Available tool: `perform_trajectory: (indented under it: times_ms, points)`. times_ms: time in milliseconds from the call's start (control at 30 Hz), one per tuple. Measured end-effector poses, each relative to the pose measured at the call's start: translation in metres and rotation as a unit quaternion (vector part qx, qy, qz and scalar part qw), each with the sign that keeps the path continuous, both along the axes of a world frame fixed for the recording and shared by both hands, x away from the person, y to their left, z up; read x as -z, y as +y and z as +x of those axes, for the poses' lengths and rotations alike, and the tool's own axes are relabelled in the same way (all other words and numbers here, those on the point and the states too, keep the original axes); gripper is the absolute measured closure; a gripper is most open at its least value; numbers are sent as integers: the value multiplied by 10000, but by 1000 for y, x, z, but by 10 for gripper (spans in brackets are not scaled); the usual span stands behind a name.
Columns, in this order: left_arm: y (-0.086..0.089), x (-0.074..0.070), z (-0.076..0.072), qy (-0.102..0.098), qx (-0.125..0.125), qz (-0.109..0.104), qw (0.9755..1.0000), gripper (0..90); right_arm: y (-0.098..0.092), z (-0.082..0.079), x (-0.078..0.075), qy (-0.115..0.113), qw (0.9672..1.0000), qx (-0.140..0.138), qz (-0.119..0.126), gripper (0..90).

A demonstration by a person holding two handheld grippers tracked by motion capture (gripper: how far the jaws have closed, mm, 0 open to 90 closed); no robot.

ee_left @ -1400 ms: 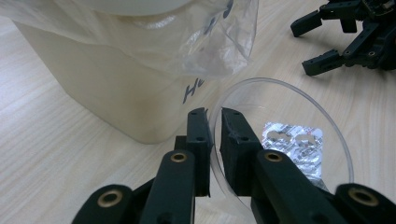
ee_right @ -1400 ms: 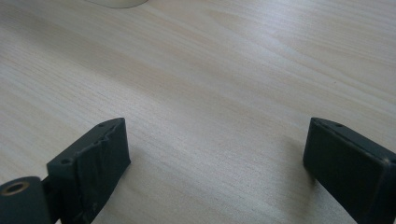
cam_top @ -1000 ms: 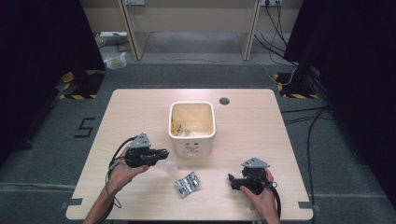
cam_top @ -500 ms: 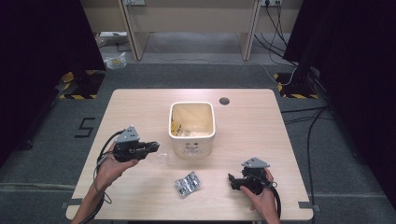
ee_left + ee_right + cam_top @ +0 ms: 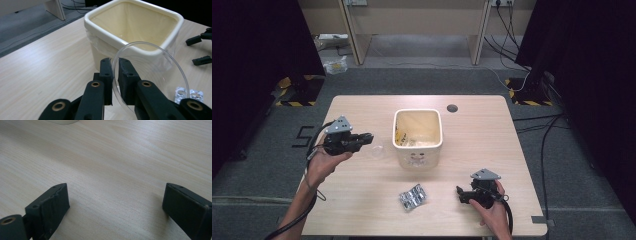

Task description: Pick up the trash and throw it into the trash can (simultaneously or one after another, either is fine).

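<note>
1. Left gripper point(image 5: 362, 138) is held above the left part of the wooden surface point(image 5: 362, 195), pointed toward the bin. A grey three-cornered plate is seen on top of it.
2. Its fingers point(image 5: 106, 75) are pinched on the rim of a clear plastic lid point(image 5: 150, 82), a thin transparent disc. In the high view the lid point(image 5: 377, 150) is seen between the gripper and the bin, apart from the bin wall.
3. A cream square bin point(image 5: 418, 136) lined with a thin plastic bag is placed at the centre of the surface. In the left gripper view the bin point(image 5: 135, 32) is seen just beyond the lid.
4. A silver blister pack point(image 5: 413, 197) is laid flat on the surface in front of the bin, between the two grippers. Its corner point(image 5: 190, 95) is seen through the lid edge in the left gripper view.
5. Right gripper point(image 5: 464, 194) is held low near the front right of the surface, pointed left toward the blister pack.
6. Its fingers point(image 5: 50, 205) are spread wide over bare wood, nothing between them.
</note>
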State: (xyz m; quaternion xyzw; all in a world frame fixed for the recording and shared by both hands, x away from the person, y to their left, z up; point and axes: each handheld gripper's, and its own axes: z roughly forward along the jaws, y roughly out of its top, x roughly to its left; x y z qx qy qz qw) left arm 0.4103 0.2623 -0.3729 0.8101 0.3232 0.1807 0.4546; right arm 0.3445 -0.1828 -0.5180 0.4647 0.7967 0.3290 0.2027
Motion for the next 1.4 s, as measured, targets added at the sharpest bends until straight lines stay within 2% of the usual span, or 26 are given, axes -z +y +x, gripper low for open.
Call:
perform_trajectory:
  times_ms: [267,567,933,1400]
  points:
    - [4,-17,14,-141,-173,52,9997,815,0,0,0,1,10000,0,0,73]
    - [1,-35,28,-269,-294,73,9992,815,0,0,0,6,10000,1,-7,73]
    - [-11,-55,39,-419,-303,180,9985,816,0,0,0,-10,10000,-3,1,72]
    - [-28,-74,47,-591,-254,91,9979,816,0,0,0,-8,10000,-2,2,73]
